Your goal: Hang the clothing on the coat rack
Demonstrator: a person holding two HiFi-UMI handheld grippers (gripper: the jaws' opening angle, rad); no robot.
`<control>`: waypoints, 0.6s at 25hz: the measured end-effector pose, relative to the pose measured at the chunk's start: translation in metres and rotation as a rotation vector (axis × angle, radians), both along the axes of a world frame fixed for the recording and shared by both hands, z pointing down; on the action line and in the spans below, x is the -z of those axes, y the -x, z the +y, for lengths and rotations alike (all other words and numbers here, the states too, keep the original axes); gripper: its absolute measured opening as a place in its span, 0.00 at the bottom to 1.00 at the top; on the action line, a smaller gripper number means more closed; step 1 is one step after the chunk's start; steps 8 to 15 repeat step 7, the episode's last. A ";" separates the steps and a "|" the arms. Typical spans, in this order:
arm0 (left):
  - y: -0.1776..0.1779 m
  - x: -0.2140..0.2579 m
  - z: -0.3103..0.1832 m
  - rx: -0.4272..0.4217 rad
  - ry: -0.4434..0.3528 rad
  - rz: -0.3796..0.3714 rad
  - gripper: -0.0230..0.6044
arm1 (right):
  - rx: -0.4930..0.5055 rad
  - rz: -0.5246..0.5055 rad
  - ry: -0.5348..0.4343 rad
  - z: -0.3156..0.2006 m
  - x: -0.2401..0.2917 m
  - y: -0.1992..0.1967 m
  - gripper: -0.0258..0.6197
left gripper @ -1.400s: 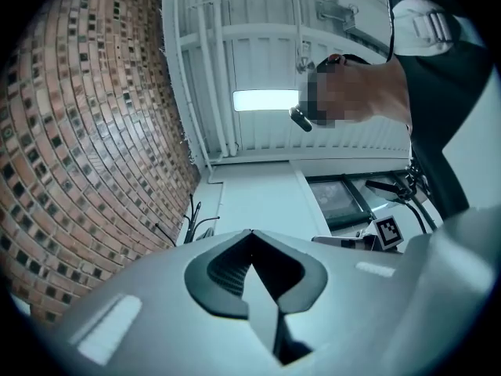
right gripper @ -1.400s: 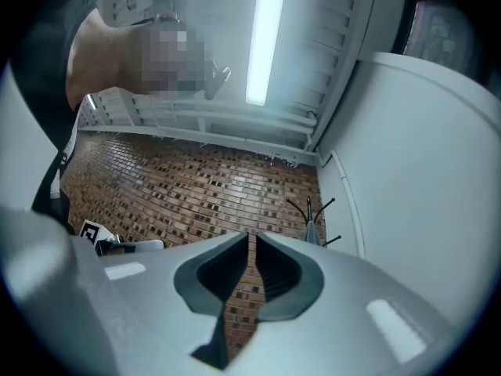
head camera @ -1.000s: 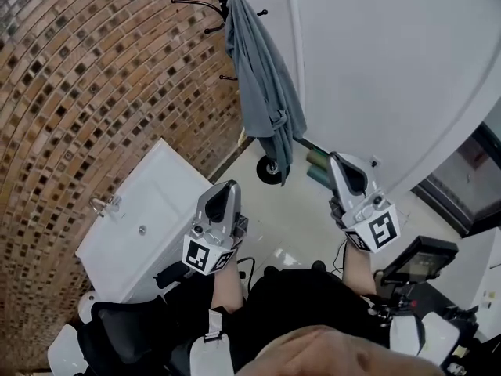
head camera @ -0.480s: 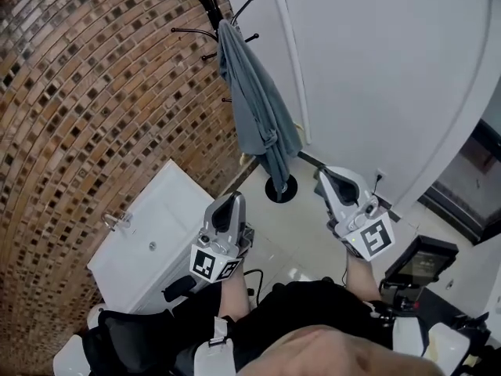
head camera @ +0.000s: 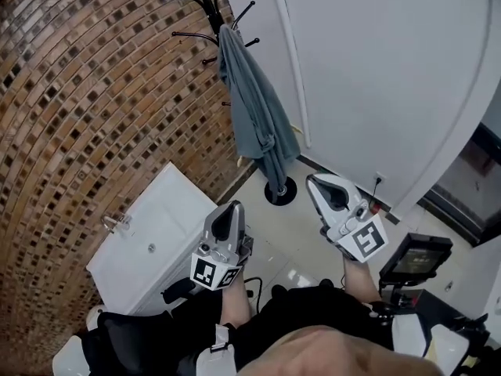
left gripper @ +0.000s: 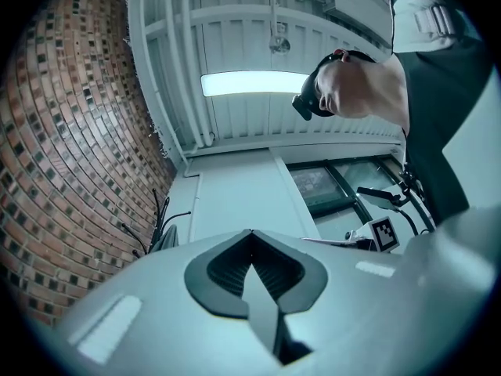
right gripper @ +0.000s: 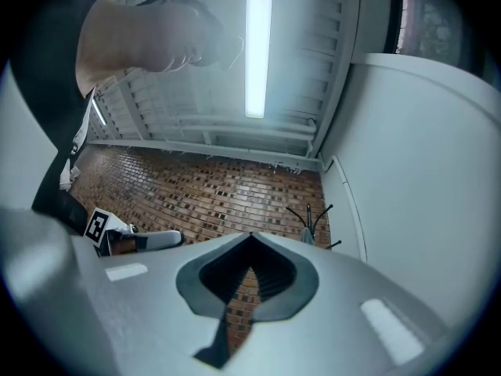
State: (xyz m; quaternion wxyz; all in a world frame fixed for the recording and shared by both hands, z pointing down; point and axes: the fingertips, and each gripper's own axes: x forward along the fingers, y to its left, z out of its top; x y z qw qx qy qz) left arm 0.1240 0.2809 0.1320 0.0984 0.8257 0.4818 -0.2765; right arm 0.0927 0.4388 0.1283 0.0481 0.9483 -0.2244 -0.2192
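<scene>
A grey-blue garment [head camera: 255,112] hangs from a hook of the black coat rack [head camera: 205,8], whose round base [head camera: 279,193] stands on the floor by the brick wall. Both grippers are held low, well short of the rack. My left gripper [head camera: 232,209] is shut with nothing in it, and its own view shows its jaws [left gripper: 250,234] closed together. My right gripper [head camera: 314,183] is also shut and empty [right gripper: 250,237]. The rack shows small and far off in the left gripper view [left gripper: 160,219] and in the right gripper view [right gripper: 311,216].
A white cabinet [head camera: 160,237] with a small tap [head camera: 114,223] stands against the brick wall [head camera: 86,108] at the left. A white curved wall [head camera: 391,77] runs behind the rack. A dark screen on a stand [head camera: 413,258] is at the right, a black chair [head camera: 129,339] at the bottom left.
The view has tilted up, so more of the rack's hooks show. Both grippers stay shut and empty and have shifted only slightly. The garment hangs as before.
</scene>
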 end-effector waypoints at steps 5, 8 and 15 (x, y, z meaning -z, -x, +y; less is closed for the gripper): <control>-0.015 0.009 -0.031 0.087 0.051 0.054 0.04 | 0.075 0.044 0.131 -0.028 0.001 -0.033 0.04; -0.028 0.016 -0.055 0.171 0.100 0.093 0.04 | 0.150 0.082 0.198 -0.052 0.013 -0.059 0.04; -0.028 0.016 -0.055 0.171 0.100 0.093 0.04 | 0.150 0.082 0.198 -0.052 0.013 -0.059 0.04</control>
